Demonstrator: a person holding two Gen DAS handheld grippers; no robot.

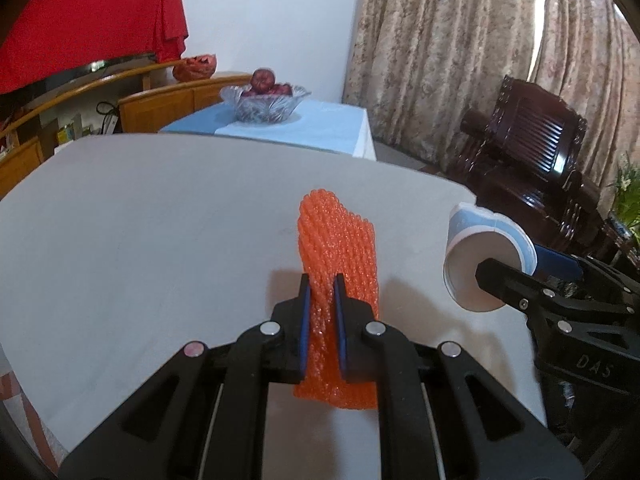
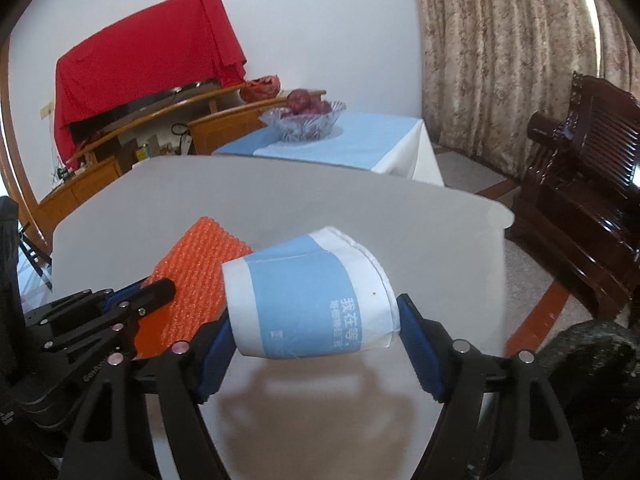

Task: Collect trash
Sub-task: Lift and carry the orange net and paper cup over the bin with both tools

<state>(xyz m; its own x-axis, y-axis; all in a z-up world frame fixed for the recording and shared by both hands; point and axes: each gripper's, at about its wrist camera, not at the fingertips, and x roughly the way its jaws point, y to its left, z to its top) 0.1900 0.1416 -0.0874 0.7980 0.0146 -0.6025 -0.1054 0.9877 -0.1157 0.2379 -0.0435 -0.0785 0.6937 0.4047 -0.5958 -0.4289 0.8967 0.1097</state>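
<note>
The left tool point(image 1: 322, 280) pinches an orange foam net point(image 1: 338, 248) upright above the counter point(image 1: 140, 220), while beside it the right tool point(image 2: 316, 332) clamps a sideways paper cup point(image 2: 308, 296), its mouth hidden.

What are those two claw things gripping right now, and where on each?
The left gripper pinches the orange foam net near its lower middle. The right gripper clamps the crushed paper cup across its sides.

Soft daylight through the patterned beige curtains point(image 1: 460, 60); diffuse shadows on the white tabletop point(image 1: 140, 240); fisheye bending, dark vignetted corners, slight blur.
</note>
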